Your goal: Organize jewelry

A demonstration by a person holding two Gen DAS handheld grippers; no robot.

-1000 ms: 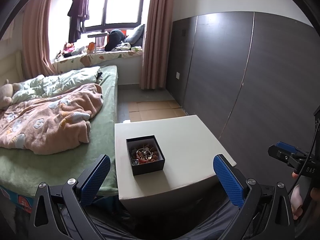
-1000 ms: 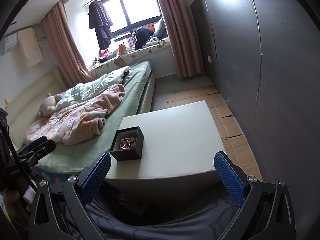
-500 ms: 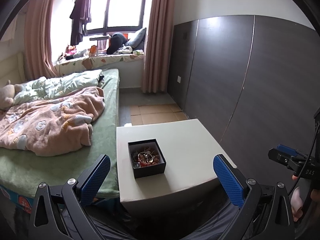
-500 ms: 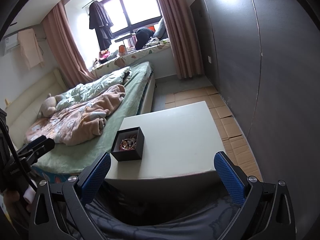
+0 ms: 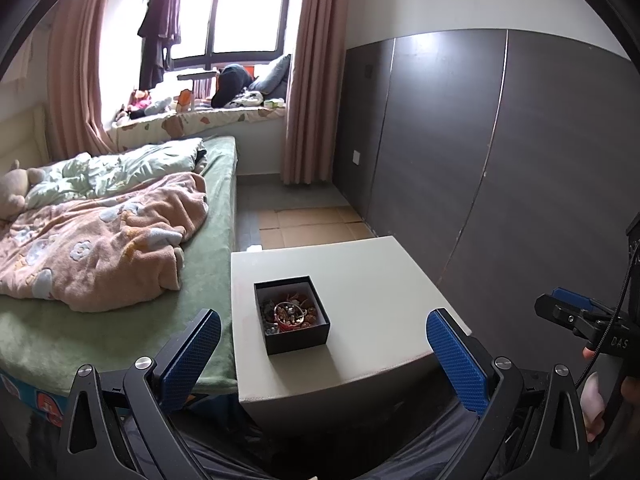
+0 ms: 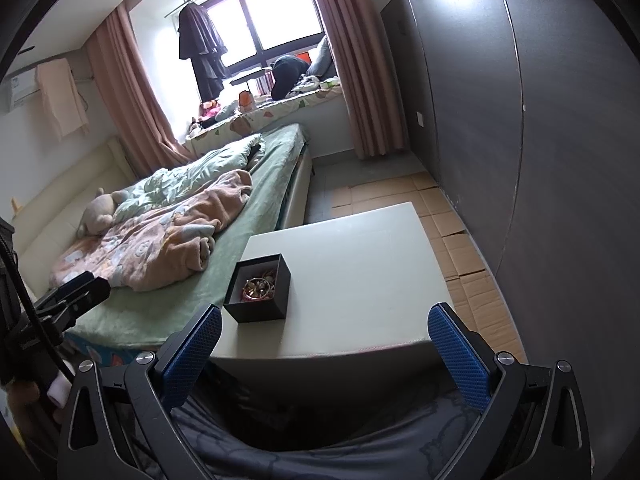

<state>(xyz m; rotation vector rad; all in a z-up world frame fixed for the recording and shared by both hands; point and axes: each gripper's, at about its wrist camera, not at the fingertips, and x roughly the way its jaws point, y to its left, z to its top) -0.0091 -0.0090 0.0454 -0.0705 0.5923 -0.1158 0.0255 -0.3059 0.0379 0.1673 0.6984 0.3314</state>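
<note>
A small open black box [image 5: 294, 314] full of tangled jewelry, with a gold bangle on top, sits near the left front part of a white square table [image 5: 372, 280]. It also shows in the right wrist view [image 6: 260, 293] on the same table [image 6: 360, 264]. My left gripper [image 5: 324, 354] is open and empty, held back from the table's near edge, with the box between its blue fingers. My right gripper [image 6: 324, 354] is open and empty, in front of the table's near edge, with the box above its left finger.
A bed [image 5: 120, 240] with a pink blanket and green sheet lies against the table's left side. A dark panelled wall [image 5: 500, 160] runs along the right. Cardboard sheets [image 6: 452, 232] cover the floor beyond the table. A cluttered window seat [image 5: 208, 116] is at the back.
The left wrist view has shifted slightly, so the table and box sit a little higher and further right in it. The right gripper has hardly moved. Both stay open.
</note>
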